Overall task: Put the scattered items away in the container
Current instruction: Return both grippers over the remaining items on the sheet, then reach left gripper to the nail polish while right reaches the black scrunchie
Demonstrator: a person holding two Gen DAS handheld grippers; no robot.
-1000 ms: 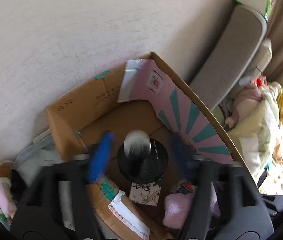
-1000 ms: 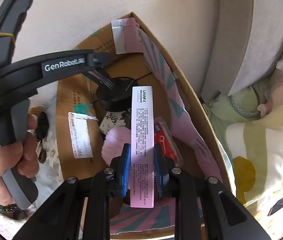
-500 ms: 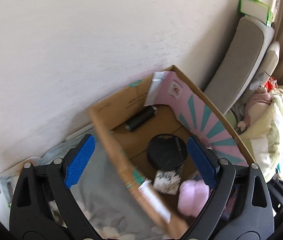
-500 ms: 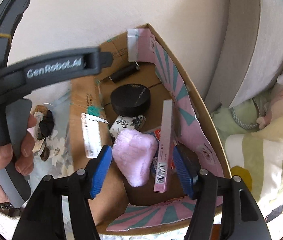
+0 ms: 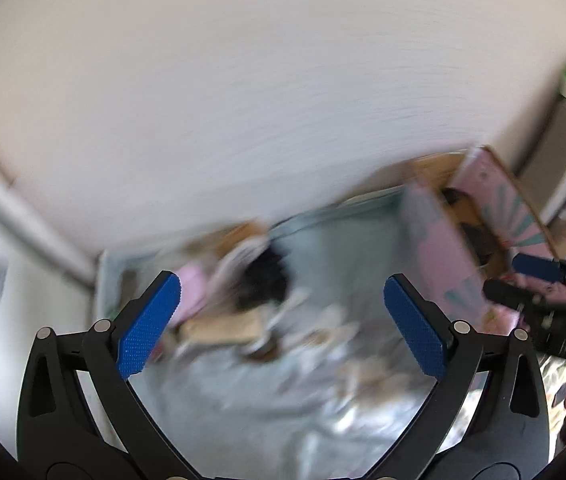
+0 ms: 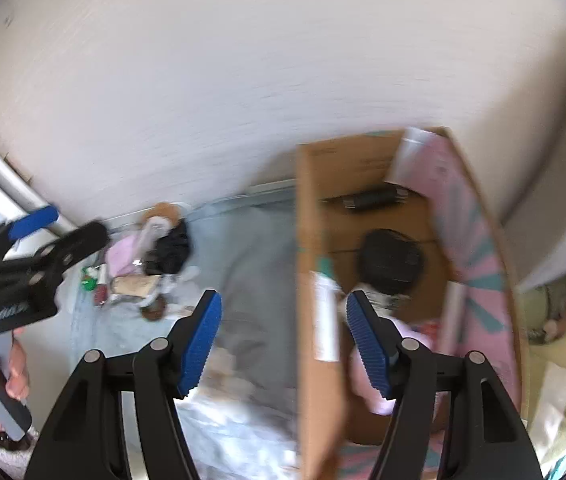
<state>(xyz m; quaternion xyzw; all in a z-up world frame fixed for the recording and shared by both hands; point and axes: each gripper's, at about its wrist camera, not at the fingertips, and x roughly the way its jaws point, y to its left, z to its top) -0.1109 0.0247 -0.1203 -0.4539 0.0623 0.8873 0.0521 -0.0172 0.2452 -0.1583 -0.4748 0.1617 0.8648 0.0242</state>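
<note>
Both claws have swung away from the cardboard box (image 6: pixel 323 184) toward the pile of little things (image 6: pixel 143 264) on the grey-blue blanket (image 6: pixel 243 264). A second ago the right claw (image 6: pixel 283 336) squeezed a long pink box over the cardboard box; half a second ago that pink box was dropping in. Now the right claw is wide open and holds nothing. The left claw (image 5: pixel 281 326) is wide open too, with nothing in it.

What could go wrong? The left claw's view is very blurry, so it looks to be moving fast. If it comes down too quickly it might bump the pile and scatter things, or pinch the soft blanket as well. The things in the pile touch each other, so the claw could grab two, or one could slip out.

The pile lies by the wall, well to the left of the box. From the left claw's camera, a black thing (image 5: pixel 263 280) and a pink thing (image 5: pixel 193 292) sit ahead, between the two blue pads (image 5: pixel 149 328) but farther off, not touching. The right claw straddles the box's near wall. Inside the box I see a round black tub (image 6: pixel 393 260), a dark tube (image 6: pixel 371 198) and something fluffy and pink (image 6: pixel 367 384).
</note>
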